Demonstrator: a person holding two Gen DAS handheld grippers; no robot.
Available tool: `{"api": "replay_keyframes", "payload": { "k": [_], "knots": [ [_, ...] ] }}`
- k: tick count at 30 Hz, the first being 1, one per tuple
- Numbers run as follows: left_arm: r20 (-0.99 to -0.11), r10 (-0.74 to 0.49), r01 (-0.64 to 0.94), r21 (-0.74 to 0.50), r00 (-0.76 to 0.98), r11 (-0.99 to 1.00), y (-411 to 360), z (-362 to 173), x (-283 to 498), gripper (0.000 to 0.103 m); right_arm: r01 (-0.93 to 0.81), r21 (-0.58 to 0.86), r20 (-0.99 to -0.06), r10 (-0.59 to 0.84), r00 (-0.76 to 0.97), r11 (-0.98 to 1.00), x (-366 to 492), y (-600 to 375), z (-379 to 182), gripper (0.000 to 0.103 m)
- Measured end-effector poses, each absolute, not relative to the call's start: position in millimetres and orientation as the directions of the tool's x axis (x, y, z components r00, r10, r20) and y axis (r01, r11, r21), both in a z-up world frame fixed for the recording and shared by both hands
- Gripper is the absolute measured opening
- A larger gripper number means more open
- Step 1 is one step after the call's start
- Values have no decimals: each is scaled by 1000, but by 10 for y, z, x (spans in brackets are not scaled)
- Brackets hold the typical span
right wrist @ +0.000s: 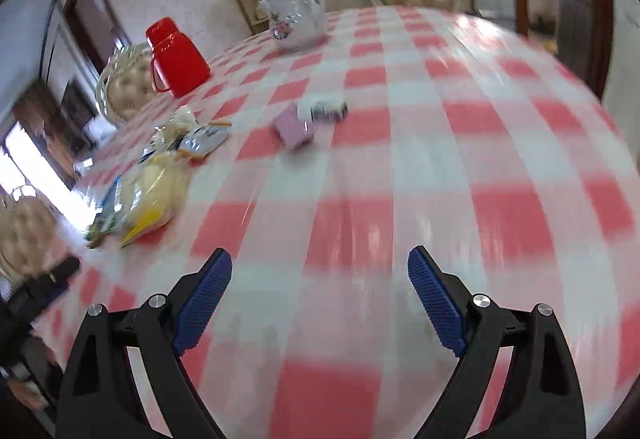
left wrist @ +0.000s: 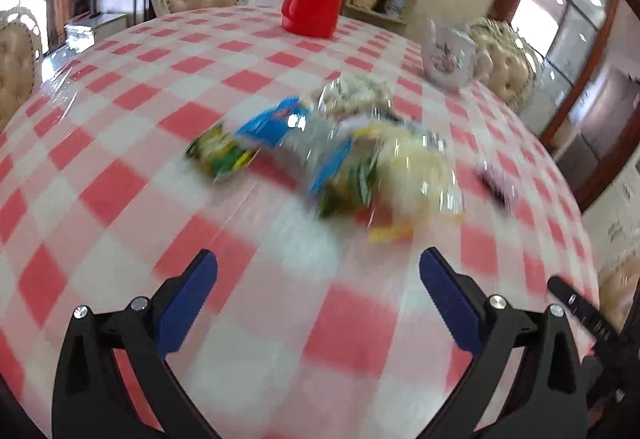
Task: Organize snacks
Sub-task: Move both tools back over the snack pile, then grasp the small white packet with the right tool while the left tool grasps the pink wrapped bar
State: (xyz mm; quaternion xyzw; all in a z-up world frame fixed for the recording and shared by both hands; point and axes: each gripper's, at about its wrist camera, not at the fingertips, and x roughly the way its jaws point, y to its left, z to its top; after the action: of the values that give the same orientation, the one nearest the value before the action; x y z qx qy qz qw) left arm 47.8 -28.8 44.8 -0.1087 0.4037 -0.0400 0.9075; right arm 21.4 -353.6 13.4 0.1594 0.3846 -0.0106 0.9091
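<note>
Both claws hang empty above the checked tabletop (left wrist: 120, 175): the left claw (left wrist: 318, 273) with jaws wide apart, the right claw (right wrist: 320, 267) the same. Blurred snack packets (left wrist: 320, 155) lie piled mid-tabletop ahead of the left claw; a pink packet (right wrist: 294, 131) sits apart, nearer the right. Sorting looks barely begun; next, one claw must reach a packet.
</note>
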Motion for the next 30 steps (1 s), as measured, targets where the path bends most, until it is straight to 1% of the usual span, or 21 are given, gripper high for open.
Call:
{"api": "replay_keyframes", "payload": {
  "k": [2, 3, 4, 5, 6, 8, 10, 13, 14, 16, 17, 21, 22, 24, 25, 30],
  "knots": [
    [-695, -158, -40, -259, 701, 965, -302, 487, 578, 101, 160, 267, -693, 74, 718, 951, 469, -3641, 138, 87],
    [-658, -167, -42, -289, 734, 956, -302, 516, 583, 101, 175, 265, -679, 55, 732, 948, 586, -3735, 168, 87],
    [-610, -182, -30, -320, 771, 947, -292, 541, 548, 101, 182, 267, -665, 44, 746, 946, 728, -3813, 193, 84],
    [-570, -191, -7, -327, 799, 945, -303, 556, 499, 101, 185, 261, -654, 32, 756, 947, 831, -3864, 210, 79],
    [-555, -195, 18, -309, 809, 951, -326, 559, 470, 101, 190, 238, -654, 12, 757, 953, 992, -3917, 207, 77],
    [-550, -224, 89, -260, 805, 961, -389, 562, 435, 101, 185, 213, -663, 3, 748, 959, 1192, -3938, 201, 62],
    [-543, -228, 111, -240, 808, 964, -386, 557, 434, 101, 149, 197, -680, 26, 733, 969, 1385, -3936, 161, 52],
    [-568, -259, 93, -304, 781, 948, -315, 515, 516, 101, 51, 87, -736, 29, 677, 995, 1581, -3798, 107, 51],
    [-580, -270, 92, -317, 769, 944, -311, 497, 532, 101, 5, 41, -744, 27, 668, 999, 1602, -3721, 101, 51],
    [-586, -294, 105, -334, 755, 937, -331, 488, 516, 101, -34, -13, -747, 13, 665, 999, 1658, -3642, 102, 51],
    [-583, -308, 119, -339, 751, 933, -348, 489, 487, 101, -58, -16, -756, 26, 654, 998, 1705, -3613, 86, 51],
    [-590, -342, 200, -294, 732, 935, -537, 486, 438, 101, -120, -26, -782, 55, 621, 992, 1794, -3549, 7, 49],
    [-593, -355, 221, -289, 723, 931, -579, 478, 431, 101, -130, -31, -788, 56, 613, 991, 1807, -3544, -20, 47],
    [-595, -361, 242, -272, 718, 931, -635, 471, 419, 101, -157, 16, -789, 109, 604, 988, 1808, -3558, -43, 30],
    [-598, -360, 253, -259, 716, 932, -667, 463, 418, 101, -165, 23, -787, 120, 605, 986, 1795, -3548, -33, 23],
    [-609, -353, 270, -228, 711, 936, -762, 431, 403, 101, -218, -23, -778, 119, 617, 976, 1730, -3371, 1, 23]
  ]
}}
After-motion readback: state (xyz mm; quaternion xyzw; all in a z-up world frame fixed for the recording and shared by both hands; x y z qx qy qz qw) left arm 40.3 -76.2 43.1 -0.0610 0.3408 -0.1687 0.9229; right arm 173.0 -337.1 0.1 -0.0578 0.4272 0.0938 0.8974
